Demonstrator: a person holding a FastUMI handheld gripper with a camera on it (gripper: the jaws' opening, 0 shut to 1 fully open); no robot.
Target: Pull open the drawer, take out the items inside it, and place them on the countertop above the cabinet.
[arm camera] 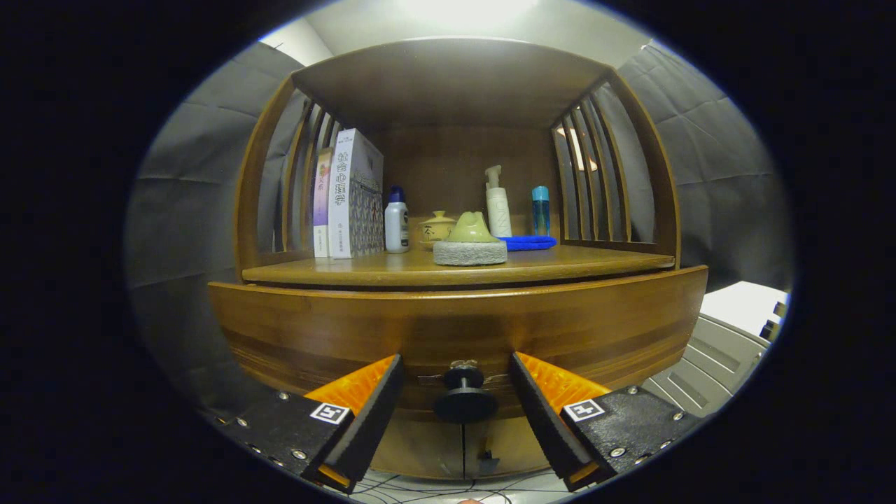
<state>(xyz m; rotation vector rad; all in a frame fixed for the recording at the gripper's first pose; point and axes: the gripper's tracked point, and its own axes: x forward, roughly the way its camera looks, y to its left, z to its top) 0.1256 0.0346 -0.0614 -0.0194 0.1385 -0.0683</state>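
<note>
A wooden cabinet fills the scene, its closed drawer front (455,329) curving across just ahead of me. A round dark knob (464,395) sticks out of the drawer's lower middle. My gripper (456,371) is open, one finger on each side of the knob with a gap on both sides, neither pad touching it. The countertop (560,262) lies above the drawer, under a wooden canopy. What is inside the drawer is hidden.
On the countertop stand upright books (346,196) at the left, a white bottle with a blue cap (397,220), a small lidded pot (437,227), a green object on a grey pad (470,245), a pump bottle (498,203), a blue bottle (540,208) and a blue cloth (528,242). Slatted sides enclose it.
</note>
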